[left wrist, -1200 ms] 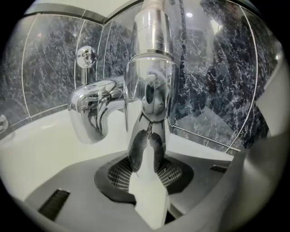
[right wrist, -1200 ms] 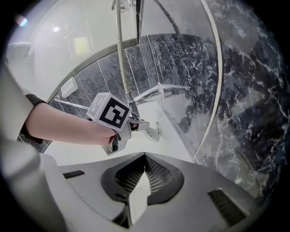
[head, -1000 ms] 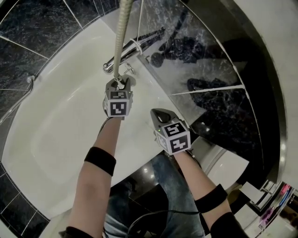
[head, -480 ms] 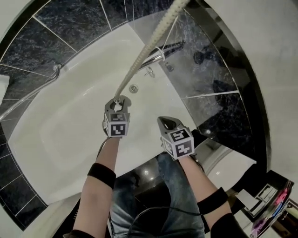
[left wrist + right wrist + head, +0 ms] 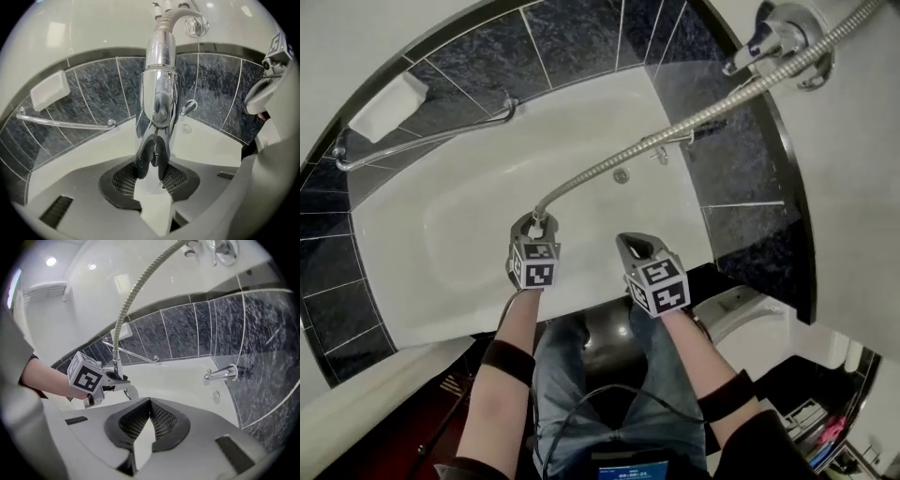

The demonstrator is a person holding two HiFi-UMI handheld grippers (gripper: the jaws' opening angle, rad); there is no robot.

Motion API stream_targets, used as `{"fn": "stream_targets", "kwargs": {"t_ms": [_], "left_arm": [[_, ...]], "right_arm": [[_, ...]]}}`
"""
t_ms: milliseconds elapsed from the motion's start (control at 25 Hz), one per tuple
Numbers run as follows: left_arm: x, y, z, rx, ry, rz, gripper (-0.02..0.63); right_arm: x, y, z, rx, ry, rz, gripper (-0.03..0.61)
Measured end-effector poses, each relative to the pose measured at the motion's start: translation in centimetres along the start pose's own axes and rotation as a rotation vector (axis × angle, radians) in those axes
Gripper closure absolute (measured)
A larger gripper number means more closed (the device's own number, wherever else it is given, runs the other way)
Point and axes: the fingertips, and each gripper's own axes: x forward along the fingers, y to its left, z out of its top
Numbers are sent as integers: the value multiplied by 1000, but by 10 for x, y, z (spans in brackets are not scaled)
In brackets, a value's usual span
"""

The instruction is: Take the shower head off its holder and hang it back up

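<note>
White acrylic bathtub (image 5: 441, 234) and dark marbled wall tiles (image 5: 487, 56) lie below and beyond both my tongs. My left tongs (image 5: 534, 223) pinch the chrome shower head (image 5: 159, 89) by its handle, and its ribbed metal hose (image 5: 675, 127) arcs up and away past my right tongs (image 5: 636, 247), which are pressed together on nothing. What I take for the chrome wall holder (image 5: 780, 37) sits high beyond the right tongs. To hang it well, I judge I should lift the handle with the hose trailing free, line it over the cradle, and seat it before easing my pinch. I cannot make out the holder's slot, and the spray face is mostly hidden under the left tongs.
</note>
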Motion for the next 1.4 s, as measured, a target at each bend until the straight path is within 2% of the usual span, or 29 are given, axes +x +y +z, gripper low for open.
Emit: {"fn": "stream_targets", "kwargs": {"t_ms": [240,480,920,1400], "left_arm": [[-117,59,9,-62,-33,129,503],[-234,97,27,-54,-50,247,505],[-397,160,113,86,-157,485,509],[-515,213,254,257,-261,591,512]], "right_arm": [[-41,73,69,-100,-37,89,555],[-93,131,128,-166,-86,148,555],[-167,194,232,-275,-214,213,555],[-243,226,357,-391,-406,227,555]]}}
